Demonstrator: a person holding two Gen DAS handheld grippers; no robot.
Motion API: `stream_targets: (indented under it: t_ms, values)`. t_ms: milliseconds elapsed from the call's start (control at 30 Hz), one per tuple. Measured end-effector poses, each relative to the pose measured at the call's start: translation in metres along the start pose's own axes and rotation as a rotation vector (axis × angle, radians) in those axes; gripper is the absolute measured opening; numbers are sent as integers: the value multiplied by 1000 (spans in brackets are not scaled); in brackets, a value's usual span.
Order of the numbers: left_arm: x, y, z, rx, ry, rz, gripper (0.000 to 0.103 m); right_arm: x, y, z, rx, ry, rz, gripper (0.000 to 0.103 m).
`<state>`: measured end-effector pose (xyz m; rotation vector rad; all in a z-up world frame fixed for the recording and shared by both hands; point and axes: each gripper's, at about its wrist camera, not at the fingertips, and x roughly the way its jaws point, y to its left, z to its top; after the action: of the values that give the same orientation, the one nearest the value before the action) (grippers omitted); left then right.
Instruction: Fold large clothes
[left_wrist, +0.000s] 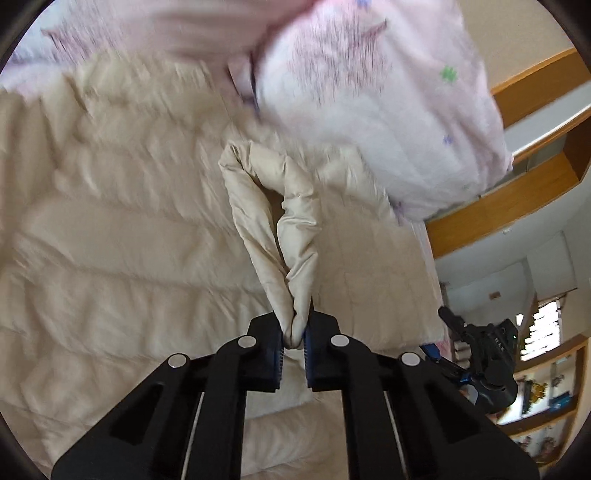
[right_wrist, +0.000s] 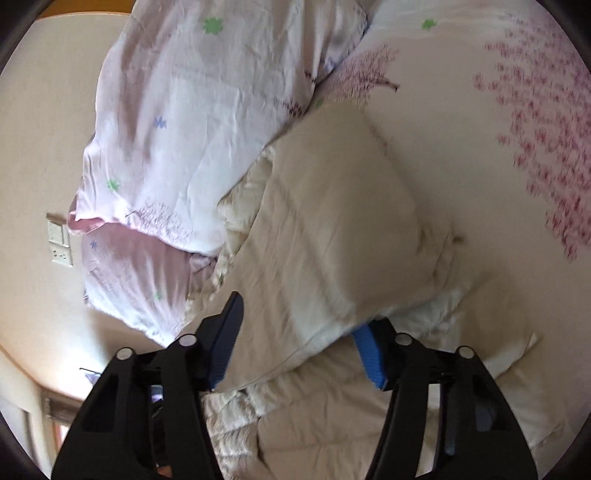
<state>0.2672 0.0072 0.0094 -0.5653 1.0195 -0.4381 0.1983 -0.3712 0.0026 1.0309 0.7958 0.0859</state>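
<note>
A cream quilted puffer garment (left_wrist: 122, 236) lies spread on the bed. My left gripper (left_wrist: 294, 338) is shut on a pinched fold of its edge (left_wrist: 284, 236), which rises in a loop from the jaws. In the right wrist view the same cream garment (right_wrist: 332, 236) lies bunched in front. My right gripper (right_wrist: 299, 332) is open, its blue-padded fingers (right_wrist: 371, 360) standing wide on either side of a fold of the garment without gripping it. The right gripper also shows at the right edge of the left wrist view (left_wrist: 480, 350).
A pink and white flowered duvet (left_wrist: 388, 96) is heaped at the far side; it also shows in the right wrist view (right_wrist: 177, 140). The flowered bedsheet (right_wrist: 517, 129) lies under the garment. Wooden shelves (left_wrist: 517, 206) stand to the right. A wall (right_wrist: 40, 147) with a switch plate (right_wrist: 59, 243) is at left.
</note>
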Motion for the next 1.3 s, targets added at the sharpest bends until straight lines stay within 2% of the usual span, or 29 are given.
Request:
stream_targets:
  t_ms: [100, 167, 200, 233, 367, 433, 467, 500, 533, 567, 633, 667, 733, 867, 967, 1067, 1167, 1200, 1267, 1300]
  values:
    - [-22, 15, 8, -1, -46, 43, 8, 5, 0, 4, -31, -41, -61, 52]
    - [-25, 21, 9, -5, -46, 67, 7, 8, -4, 3, -45, -57, -107, 37]
    - [-23, 25, 8, -7, -41, 84, 7, 11, -2, 2, -63, -67, -133, 18]
    - [-21, 28, 6, -5, -34, 103, 8, 11, 0, 0, -101, -82, -176, 12]
    - [-10, 38, -1, -12, 11, 141, 8, 20, 12, -13, -218, -76, -327, 12]
    - [-7, 39, -4, -6, 23, 153, 10, 23, 20, -22, -298, -57, -422, 22]
    - [-9, 40, -6, -2, 18, 164, 15, 21, 24, -27, -327, -57, -455, 28]
    - [-12, 39, -6, 2, 15, 171, 24, 18, 31, -33, -364, -51, -489, 43]
    - [-16, 38, -8, 12, 10, 180, 32, 15, 36, -37, -385, -50, -501, 49]
    - [-21, 37, -8, 21, 2, 191, 53, 12, 43, -44, -413, -51, -522, 49]
    - [-43, 37, -13, 48, -48, 211, 72, 5, 66, -60, -500, -52, -516, 49]
    - [-51, 38, -16, 58, -67, 215, 75, 4, 77, -68, -545, -53, -502, 49]
    - [-75, 46, -23, 72, -98, 215, 76, 11, 105, -87, -653, -41, -450, 43]
    - [-118, 75, -38, 14, -145, 214, 76, 57, 149, -124, -829, 74, -333, 35]
    - [-155, 109, -55, -60, -191, 225, 76, 102, 177, -150, -929, 127, -307, 32]
    - [-182, 135, -65, -128, -239, 246, 76, 134, 196, -166, -992, 106, -317, 32]
    - [-216, 172, -77, -220, -297, 276, 76, 168, 206, -178, -1026, 138, -335, 32]
    - [-223, 181, -80, -244, -310, 279, 76, 180, 206, -182, -1040, 164, -355, 31]
    - [-238, 202, -86, -308, -339, 284, 76, 203, 201, -201, -1095, 228, -448, 31]
    - [-245, 215, -90, -349, -354, 276, 76, 209, 200, -206, -1131, 223, -480, 31]
